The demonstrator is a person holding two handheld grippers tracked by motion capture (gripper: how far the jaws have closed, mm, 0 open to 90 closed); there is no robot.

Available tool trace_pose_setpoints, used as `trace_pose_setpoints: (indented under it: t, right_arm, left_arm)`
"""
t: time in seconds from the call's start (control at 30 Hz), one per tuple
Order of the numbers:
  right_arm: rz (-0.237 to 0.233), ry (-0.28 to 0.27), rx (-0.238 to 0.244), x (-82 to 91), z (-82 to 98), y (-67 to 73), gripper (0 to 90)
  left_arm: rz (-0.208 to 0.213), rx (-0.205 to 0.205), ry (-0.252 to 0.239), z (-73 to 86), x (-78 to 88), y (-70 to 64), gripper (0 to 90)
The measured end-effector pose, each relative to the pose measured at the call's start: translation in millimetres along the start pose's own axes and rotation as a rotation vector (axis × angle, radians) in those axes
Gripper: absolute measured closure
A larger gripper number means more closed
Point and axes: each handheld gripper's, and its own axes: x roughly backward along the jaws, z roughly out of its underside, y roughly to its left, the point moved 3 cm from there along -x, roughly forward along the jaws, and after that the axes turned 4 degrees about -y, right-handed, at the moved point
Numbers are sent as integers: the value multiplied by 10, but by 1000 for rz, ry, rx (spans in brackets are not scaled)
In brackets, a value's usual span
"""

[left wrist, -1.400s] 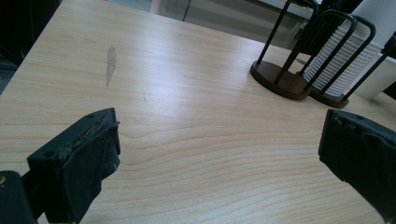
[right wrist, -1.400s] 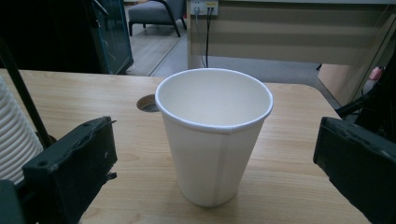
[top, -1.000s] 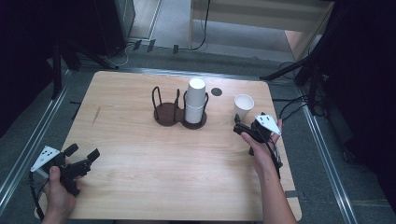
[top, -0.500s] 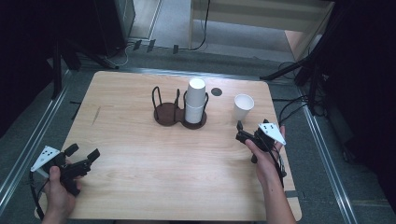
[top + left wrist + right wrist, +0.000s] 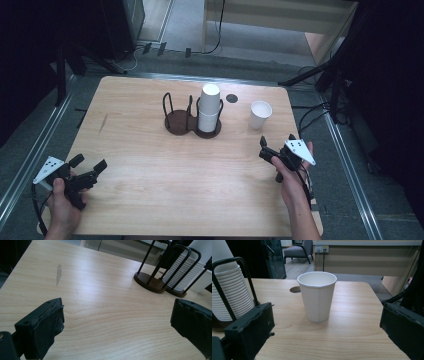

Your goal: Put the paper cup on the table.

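A single white paper cup [image 5: 261, 114] stands upright at the table's far right. A dark two-ring cup holder [image 5: 179, 120] sits mid-table, its right ring holding a stack of white cups [image 5: 210, 107]. My right gripper [image 5: 263, 148] is open, a short way nearer than the single cup and pointing at it. In the right gripper view the cup [image 5: 318, 298] stands apart, just beyond the open jaws of that gripper [image 5: 327, 327]. My left gripper [image 5: 90, 163] is open at the near left over bare wood, and its gripper view has nothing between its jaws [image 5: 117, 322].
The wooden table [image 5: 150, 150] has a small round hole [image 5: 231, 98] behind the stack. In the left gripper view the holder [image 5: 150, 282] and stack [image 5: 182, 272] lie far ahead. Cables and dark stands surround the table's right side.
My right gripper has drawn back from the single cup, toward the near right. The left gripper has stayed put.
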Motion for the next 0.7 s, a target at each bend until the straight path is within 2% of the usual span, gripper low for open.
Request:
trace_pose_setpoints:
  t: [0.7]
  right_arm:
    - [46,-8,6,387,132,-248,0]
  left_arm:
    - [-4,-5,1,3,-4,-6,0]
